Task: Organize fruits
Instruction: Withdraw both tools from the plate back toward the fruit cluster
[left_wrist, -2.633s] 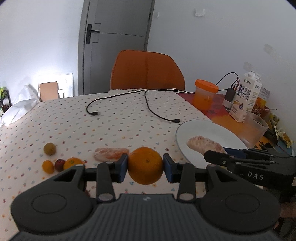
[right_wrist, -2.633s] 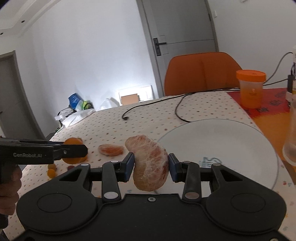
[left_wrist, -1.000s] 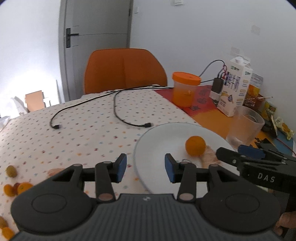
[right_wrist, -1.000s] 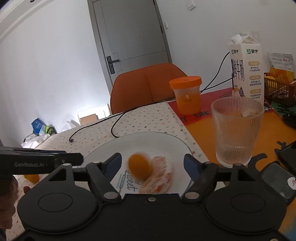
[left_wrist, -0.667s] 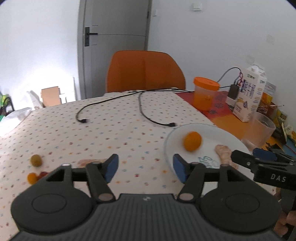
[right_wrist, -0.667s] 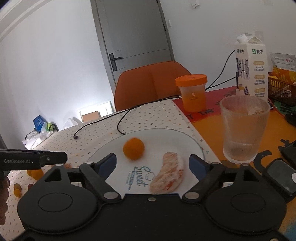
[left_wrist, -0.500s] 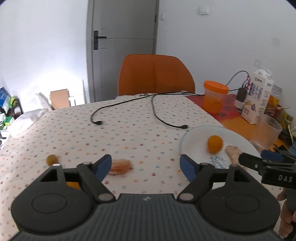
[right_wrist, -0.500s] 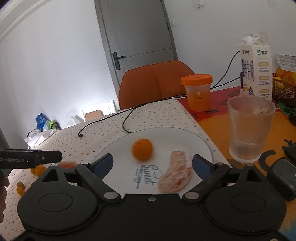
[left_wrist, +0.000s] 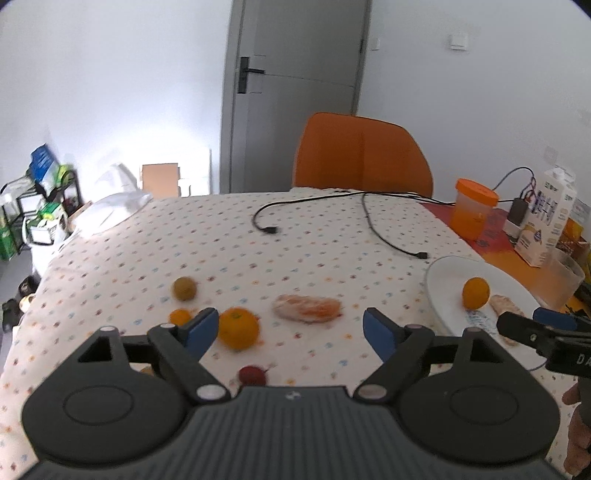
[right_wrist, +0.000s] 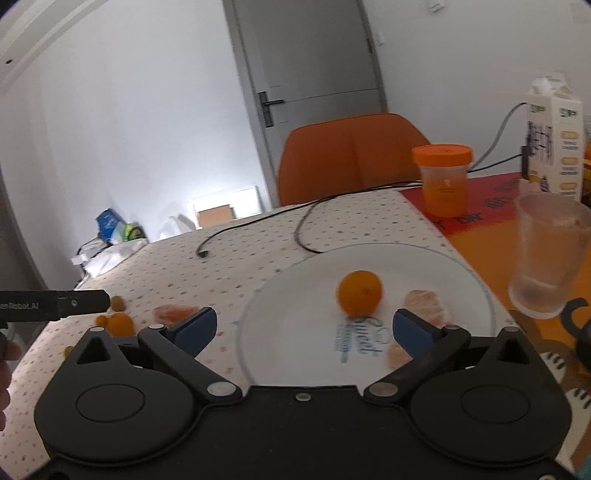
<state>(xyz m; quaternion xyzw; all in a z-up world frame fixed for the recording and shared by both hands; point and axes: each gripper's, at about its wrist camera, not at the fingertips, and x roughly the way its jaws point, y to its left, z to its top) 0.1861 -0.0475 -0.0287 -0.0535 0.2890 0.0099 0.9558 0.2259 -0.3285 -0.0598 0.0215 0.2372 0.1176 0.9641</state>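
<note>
three oranges, two peeled segments, one plate, two cables.

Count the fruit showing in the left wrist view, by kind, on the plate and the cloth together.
Whole oranges: 3 (orange on the plate, large orange, small orange)
Peeled citrus pieces: 2 (peeled piece on the plate, peeled piece on the cloth)
Olive-green fruit: 1
Red fruit: 1
Total: 7 clearly visible, 2 on the plate, 5 on the cloth.
</note>
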